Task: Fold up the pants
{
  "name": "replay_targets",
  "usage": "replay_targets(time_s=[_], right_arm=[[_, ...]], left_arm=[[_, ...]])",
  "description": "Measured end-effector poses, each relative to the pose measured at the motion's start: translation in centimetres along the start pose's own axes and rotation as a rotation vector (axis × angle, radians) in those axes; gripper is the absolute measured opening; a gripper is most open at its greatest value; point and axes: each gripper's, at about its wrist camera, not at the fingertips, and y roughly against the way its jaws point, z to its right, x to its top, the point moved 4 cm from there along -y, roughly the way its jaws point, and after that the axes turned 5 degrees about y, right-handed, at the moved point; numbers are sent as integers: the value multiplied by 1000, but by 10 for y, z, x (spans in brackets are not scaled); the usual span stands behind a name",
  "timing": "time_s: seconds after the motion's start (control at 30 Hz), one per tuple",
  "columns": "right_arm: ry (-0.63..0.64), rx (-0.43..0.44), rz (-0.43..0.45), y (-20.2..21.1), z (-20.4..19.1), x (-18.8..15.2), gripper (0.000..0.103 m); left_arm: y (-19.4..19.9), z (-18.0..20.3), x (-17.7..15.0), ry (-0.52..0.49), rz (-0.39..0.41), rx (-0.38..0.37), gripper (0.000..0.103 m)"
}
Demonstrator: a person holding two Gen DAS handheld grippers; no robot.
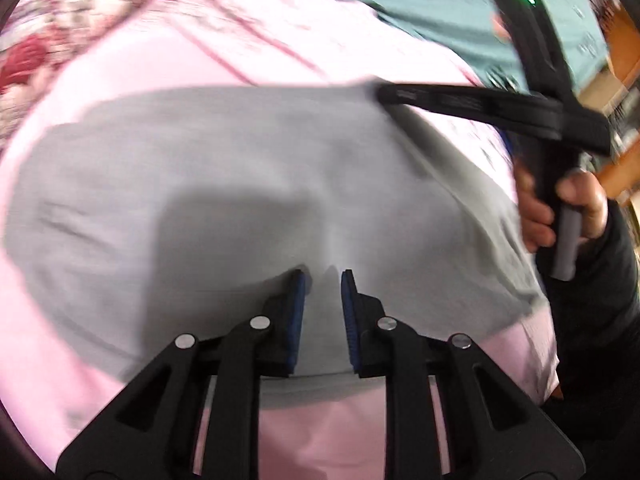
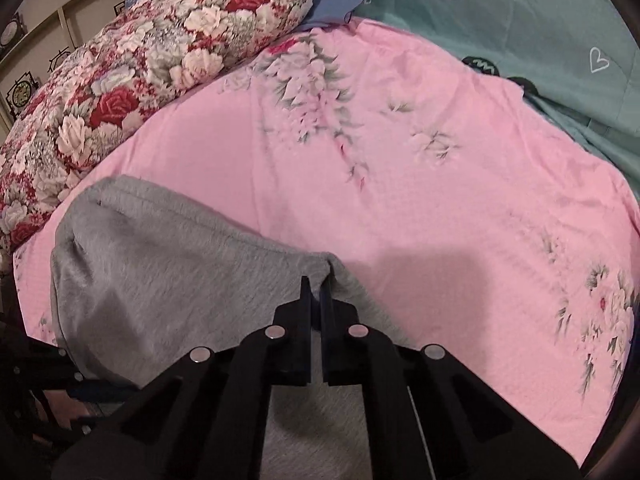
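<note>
The grey pants [image 1: 240,200] lay flat on my pink floral bedsheet [image 2: 400,180], their long axis running side to side across the left wrist view. My left gripper [image 1: 322,276] hovered low over the pants' near edge, its blue-padded fingers [image 1: 298,312] parted with grey fabric showing in the gap; I could not tell whether they touched the cloth. My right gripper [image 2: 318,280] was pinched closed on a corner of the pants, the fabric puckered into a small peak between its fingertips, with the rest of the garment spreading away to the left.

Only the left wrist view showed my right hand [image 1: 568,208] around its gripper's handle, at the pants' right end. Only the right wrist view showed clearly the red-and-white floral quilt [image 2: 120,80] rolled beside the sheet and the teal blanket [image 2: 540,20] beyond.
</note>
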Motion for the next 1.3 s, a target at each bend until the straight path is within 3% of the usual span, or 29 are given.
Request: replay_targets(time_s=[0.13, 0.27, 0.4, 0.47, 0.57, 0.63, 0.7, 0.77, 0.83, 0.97, 1.13, 1.3], right_arm=[[-5, 1, -60, -23, 18, 19, 3], [-29, 5, -112, -62, 39, 14, 3], [-36, 35, -72, -64, 43, 13, 3], [-40, 42, -77, -52, 44, 15, 4], [-65, 18, 22, 5, 53, 24, 4], [-80, -30, 84, 54, 63, 20, 13], [-121, -81, 90, 84, 75, 4, 17], [-181, -109, 49, 102, 87, -27, 17], [-226, -127, 6, 110, 92, -65, 17], [-317, -152, -35, 117, 89, -137, 17], [-449, -73, -39, 117, 82, -188, 17], [-494, -41, -100, 105, 77, -202, 17]], left_arm=[[-6, -28, 8, 78, -24, 27, 6], [-18, -30, 12, 78, -16, 44, 6], [-15, -23, 16, 46, -21, 84, 7], [-10, -18, 18, 45, -29, 86, 7], [10, -2, 28, 14, 14, 79, 10], [18, 20, 42, -11, 30, 30, 30], [9, 44, 57, -35, 11, -13, 37], [-21, 71, 75, -63, -57, -53, 35], [-57, 92, 91, -89, -130, -73, 8], [-122, 103, 107, -99, -221, 27, 5], [-131, 100, 115, -101, -213, -2, 4], [-135, 99, 115, -113, -193, -16, 4]])
